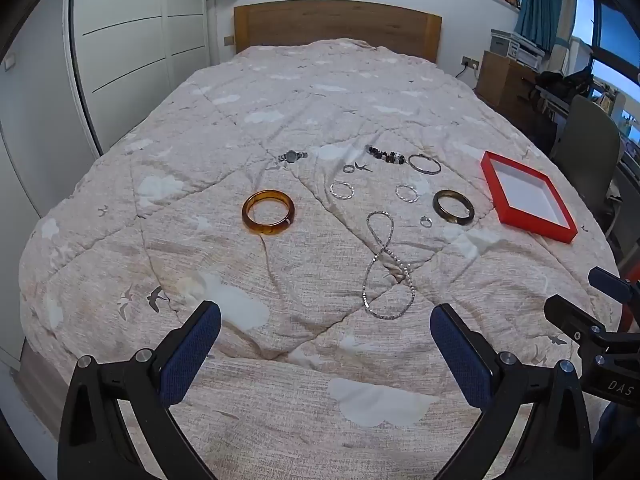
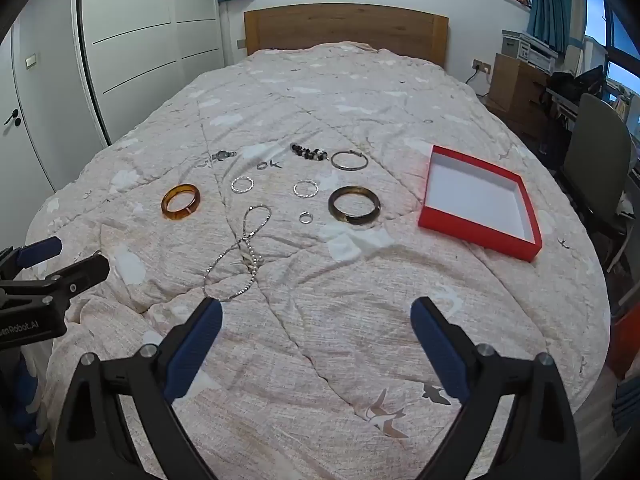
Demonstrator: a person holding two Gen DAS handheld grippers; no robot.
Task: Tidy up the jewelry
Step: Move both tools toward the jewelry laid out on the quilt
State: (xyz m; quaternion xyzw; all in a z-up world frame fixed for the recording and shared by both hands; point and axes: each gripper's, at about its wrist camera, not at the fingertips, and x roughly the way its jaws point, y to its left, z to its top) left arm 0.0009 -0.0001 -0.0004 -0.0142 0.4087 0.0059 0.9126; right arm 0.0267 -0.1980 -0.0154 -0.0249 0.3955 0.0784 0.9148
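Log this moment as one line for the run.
left gripper open | right gripper open | jewelry on bed, untouched | red box empty

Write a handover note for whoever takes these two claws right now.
Left claw: open, empty, above the quilt.
Right claw: open, empty, above the quilt.
Red box: on the bed at the right, nothing inside.
Jewelry, all loose on the quilt: amber bangle, dark bangle, beaded necklace, watch, bead bracelet, thin silver bangle, plus some small rings and hoops.
Done: nothing yet.
Left: every piece, presumably into the box; the dark bangle lies nearest it.
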